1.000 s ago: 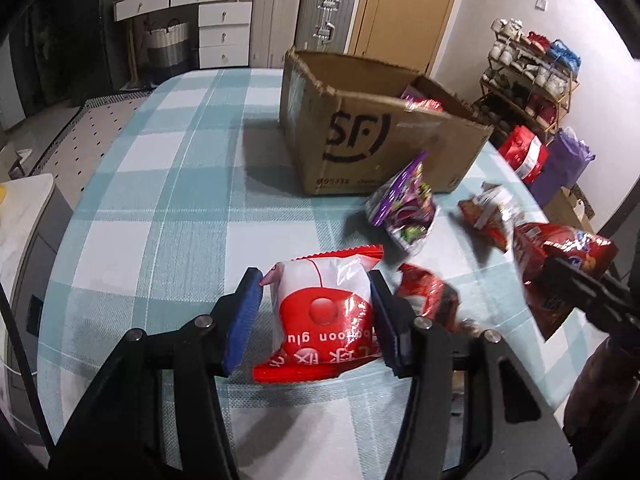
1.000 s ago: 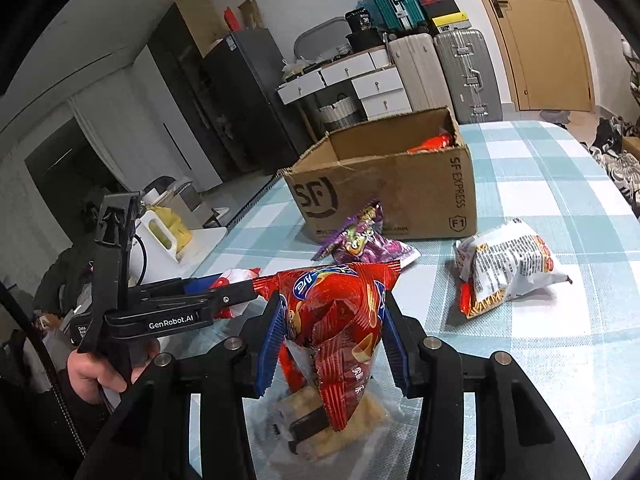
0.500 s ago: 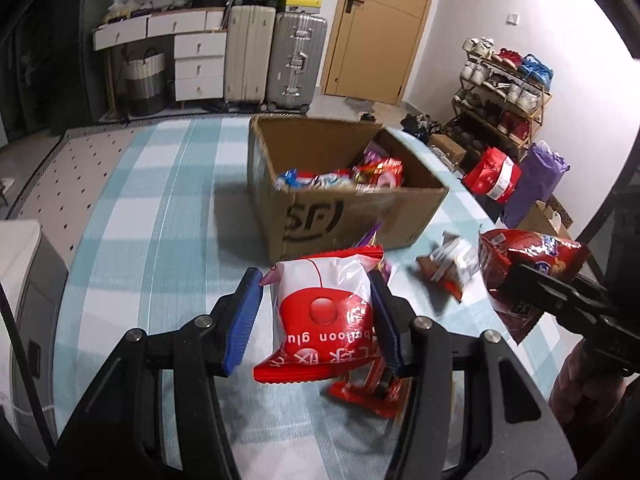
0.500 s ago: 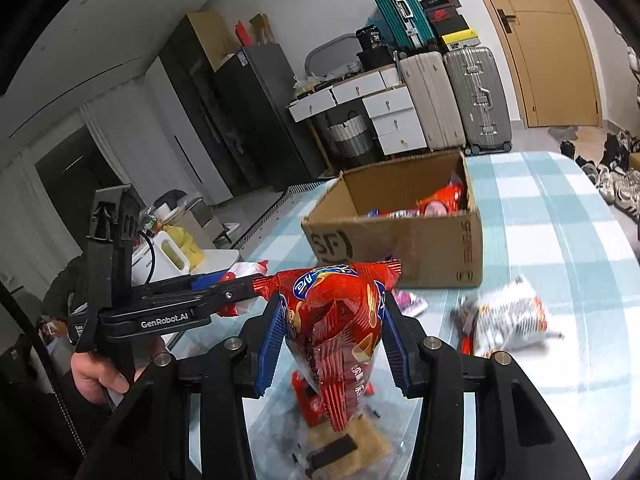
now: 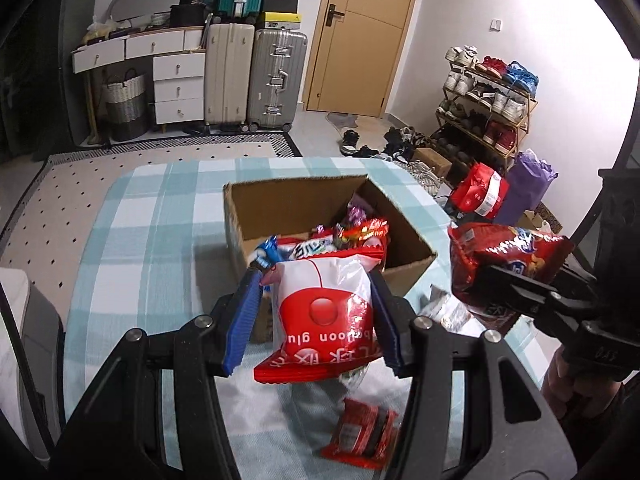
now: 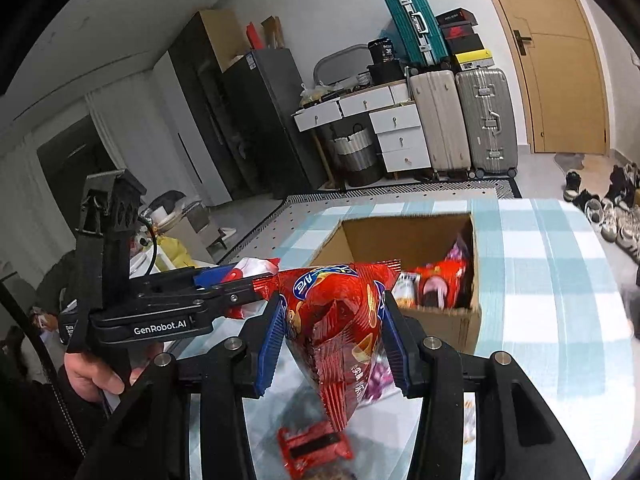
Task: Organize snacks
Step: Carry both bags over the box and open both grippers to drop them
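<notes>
My left gripper (image 5: 314,304) is shut on a white and red snack bag (image 5: 324,312), held in the air just short of the open cardboard box (image 5: 260,216). Several snack packs (image 5: 352,236) lie inside the box. My right gripper (image 6: 332,336) is shut on a red chip bag (image 6: 336,320), which hangs point-down above the table in front of the box (image 6: 452,322). The left wrist view shows that same chip bag (image 5: 500,256) at the right. A small red packet (image 5: 364,434) lies on the checked tablecloth below both grippers.
The table (image 5: 152,216) carries a teal and white checked cloth. A crumpled silver bag (image 5: 444,312) lies right of the box. Suitcases (image 5: 276,76), white drawers (image 5: 176,88) and a shoe rack (image 5: 484,108) stand beyond the table. A hand (image 6: 92,376) holds the left gripper's handle.
Both grippers have risen with their bags and moved closer to the box, whose inside now shows from above. The loose snacks on the table have dropped out of view below.
</notes>
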### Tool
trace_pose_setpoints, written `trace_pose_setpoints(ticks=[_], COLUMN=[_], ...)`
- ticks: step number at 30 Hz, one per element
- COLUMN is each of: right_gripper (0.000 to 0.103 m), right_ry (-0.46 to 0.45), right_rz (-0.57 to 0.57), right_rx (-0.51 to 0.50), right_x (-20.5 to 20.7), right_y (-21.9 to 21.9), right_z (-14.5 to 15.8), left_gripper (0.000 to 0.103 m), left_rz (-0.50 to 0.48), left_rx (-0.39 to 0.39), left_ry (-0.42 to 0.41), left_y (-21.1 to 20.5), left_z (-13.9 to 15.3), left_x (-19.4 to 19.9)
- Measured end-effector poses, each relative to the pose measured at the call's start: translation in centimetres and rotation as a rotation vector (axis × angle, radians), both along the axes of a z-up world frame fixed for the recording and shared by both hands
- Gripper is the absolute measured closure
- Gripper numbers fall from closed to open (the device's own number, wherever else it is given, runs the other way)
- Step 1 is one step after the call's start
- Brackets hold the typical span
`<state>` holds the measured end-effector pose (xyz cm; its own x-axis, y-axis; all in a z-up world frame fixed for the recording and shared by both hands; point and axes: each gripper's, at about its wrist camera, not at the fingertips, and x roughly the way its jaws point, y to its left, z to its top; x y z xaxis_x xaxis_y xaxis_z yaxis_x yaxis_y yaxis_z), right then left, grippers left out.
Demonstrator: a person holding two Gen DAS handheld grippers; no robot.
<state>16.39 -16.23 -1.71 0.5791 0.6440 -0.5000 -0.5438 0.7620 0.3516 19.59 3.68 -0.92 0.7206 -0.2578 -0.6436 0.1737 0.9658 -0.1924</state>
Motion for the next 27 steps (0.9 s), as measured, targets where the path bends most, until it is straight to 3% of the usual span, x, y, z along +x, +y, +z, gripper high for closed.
trace_pose_setpoints(ticks=[11,14,27], right_gripper=[0.057,0.057,0.057], right_ry=[0.02,0.039,0.078], right_rz=[0.001,-0.004,-0.015], right_rx=[-0.03,-0.025,-0.045], right_x=[6.7,8.9,14.7], right_y=[1.0,1.2,1.9], right_z=[2.0,1.8,-0.9], left_gripper=[0.053,0.052,0.052], left_rz=[-0.041,-0.058,-0.07], left_rx=[0.013,-0.008,0.03], left_ry=[0.016,0.032,0.079], left_y=[-1.1,-1.2,-2.0], left_z=[1.5,1.4,-1.3], left_x=[7.0,9.1,15.3])
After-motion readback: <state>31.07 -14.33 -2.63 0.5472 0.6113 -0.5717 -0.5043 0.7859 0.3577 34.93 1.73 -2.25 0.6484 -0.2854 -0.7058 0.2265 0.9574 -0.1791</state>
